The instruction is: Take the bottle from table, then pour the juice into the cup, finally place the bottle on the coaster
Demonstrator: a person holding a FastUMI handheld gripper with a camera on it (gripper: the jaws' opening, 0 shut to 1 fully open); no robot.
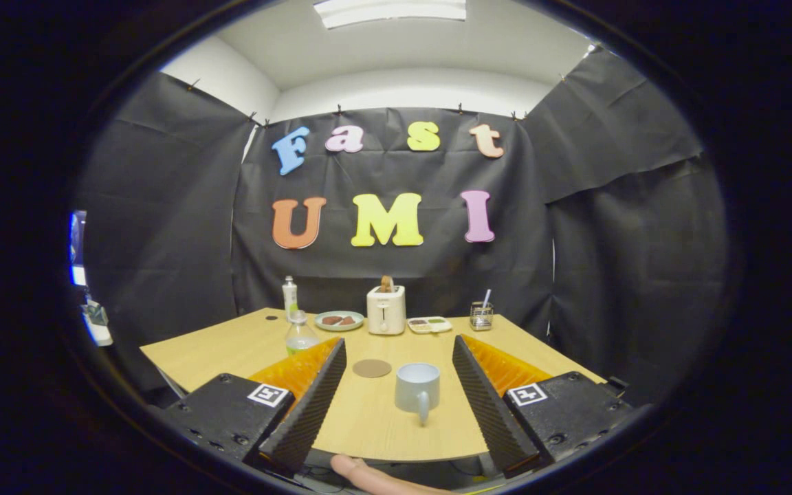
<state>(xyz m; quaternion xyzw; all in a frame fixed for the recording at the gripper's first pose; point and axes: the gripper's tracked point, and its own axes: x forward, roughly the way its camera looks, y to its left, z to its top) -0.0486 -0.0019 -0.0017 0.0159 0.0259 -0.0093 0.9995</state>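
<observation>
The bottle's (pixel 299 335) lower part hides behind one finger (pixel 306 405).

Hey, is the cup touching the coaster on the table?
Apart. In the gripper view, bare table shows between the cup and the coaster; the open claw holds nothing.

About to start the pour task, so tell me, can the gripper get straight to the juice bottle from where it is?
Probably yes. The gripper is open, and the bottle stands just beyond its left finger, nothing between them. The cup sits off that path.

Tool (pixel 399 364) fingers apart; cup (pixel 417 389), coaster (pixel 372 368) between; bottle (pixel 299 335) beyond.
</observation>
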